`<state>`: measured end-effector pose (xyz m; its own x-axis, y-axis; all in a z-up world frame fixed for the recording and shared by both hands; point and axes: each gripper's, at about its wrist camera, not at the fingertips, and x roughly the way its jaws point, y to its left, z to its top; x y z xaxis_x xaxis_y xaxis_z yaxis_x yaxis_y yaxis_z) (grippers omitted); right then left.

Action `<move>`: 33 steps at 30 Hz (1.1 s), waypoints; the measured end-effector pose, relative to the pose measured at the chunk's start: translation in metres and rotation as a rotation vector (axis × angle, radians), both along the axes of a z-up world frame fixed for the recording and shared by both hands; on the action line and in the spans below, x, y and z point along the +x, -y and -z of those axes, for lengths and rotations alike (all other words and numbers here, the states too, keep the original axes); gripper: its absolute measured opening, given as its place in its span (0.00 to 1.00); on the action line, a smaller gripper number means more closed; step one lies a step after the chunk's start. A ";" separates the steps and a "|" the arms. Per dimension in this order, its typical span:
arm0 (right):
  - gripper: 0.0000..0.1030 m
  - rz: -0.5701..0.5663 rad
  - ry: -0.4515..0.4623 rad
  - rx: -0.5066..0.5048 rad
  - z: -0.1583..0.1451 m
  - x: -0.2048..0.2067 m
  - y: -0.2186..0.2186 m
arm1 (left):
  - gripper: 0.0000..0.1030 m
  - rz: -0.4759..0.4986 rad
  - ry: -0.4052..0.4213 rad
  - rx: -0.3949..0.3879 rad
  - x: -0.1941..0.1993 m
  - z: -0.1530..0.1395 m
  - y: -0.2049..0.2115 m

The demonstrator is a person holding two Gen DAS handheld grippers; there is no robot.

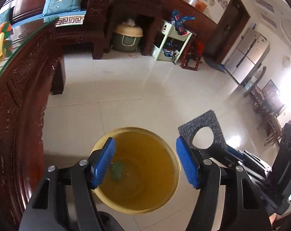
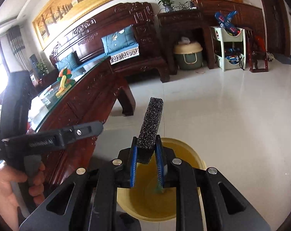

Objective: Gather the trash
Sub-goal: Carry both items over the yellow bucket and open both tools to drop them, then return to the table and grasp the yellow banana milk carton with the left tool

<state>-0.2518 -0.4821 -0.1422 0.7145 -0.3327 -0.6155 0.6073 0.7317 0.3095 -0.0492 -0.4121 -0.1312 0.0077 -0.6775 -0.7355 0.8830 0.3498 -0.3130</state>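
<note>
Right over the round yellow plastic bin (image 1: 137, 168) on the pale tiled floor (image 1: 137, 88), both grippers are hanging nose-down, so we're at the drop-it-in stage of the trash run. The left gripper (image 1: 145, 163) has its blue ribbed pads (image 1: 105, 163) spread wide with nothing between them, and there's a small crumpled green scrap (image 1: 117, 172) lying at the bottom of the bin under it. No earlier view here, so I can't say how it got there.

The right gripper (image 2: 146, 168) is the one with work left: its jaws are narrow and clamped on a flat piece of dark speckled foam with a round hole cut through it (image 2: 150, 127). The hole shows up in the left wrist view. The foam sticks up well past the fingertips, and its top end looks to be out beyond the far rim, just beside the carved dark wooden coffee table (image 2: 87, 104).

If it were me, I'd tip the right gripper steeper so the long end points into the mouth, centre it over the opening, then let go. Open it as it sits and I reckon the foam catches the rim and flops onto the floor.
</note>
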 end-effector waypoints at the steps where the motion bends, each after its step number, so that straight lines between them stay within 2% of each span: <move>1: 0.17 -0.007 -0.004 0.003 0.001 0.003 -0.002 | 0.64 -0.009 0.010 0.000 -0.001 -0.002 -0.004; 5: 0.20 -0.019 -0.025 0.000 0.002 0.012 -0.005 | 0.66 -0.059 0.066 0.000 0.002 -0.009 -0.016; 7: 0.33 -0.021 -0.035 -0.014 0.001 0.016 -0.009 | 0.73 -0.096 0.091 -0.002 0.005 -0.014 -0.024; 12: 0.33 -0.036 -0.012 -0.033 -0.010 0.020 -0.018 | 0.75 -0.167 0.137 -0.029 0.013 -0.029 -0.054; 14: 0.33 -0.057 0.019 -0.046 -0.018 0.024 -0.025 | 0.79 -0.210 0.176 -0.048 0.013 -0.040 -0.075; 19: 0.33 -0.173 0.120 -0.102 -0.047 0.049 -0.063 | 0.86 -0.319 0.289 -0.080 0.015 -0.067 -0.131; 21: 0.33 -0.237 0.151 -0.127 -0.058 0.065 -0.082 | 0.92 -0.381 0.336 -0.086 0.017 -0.078 -0.159; 24: 0.45 -0.328 0.202 -0.169 -0.074 0.089 -0.117 | 0.96 -0.513 0.404 -0.089 0.025 -0.095 -0.210; 28: 0.64 -0.413 0.246 -0.199 -0.090 0.121 -0.159 | 0.96 -0.665 0.442 -0.068 0.047 -0.107 -0.273; 33: 0.85 -0.499 0.313 -0.232 -0.111 0.149 -0.207 | 0.96 -0.816 0.428 -0.053 0.078 -0.113 -0.342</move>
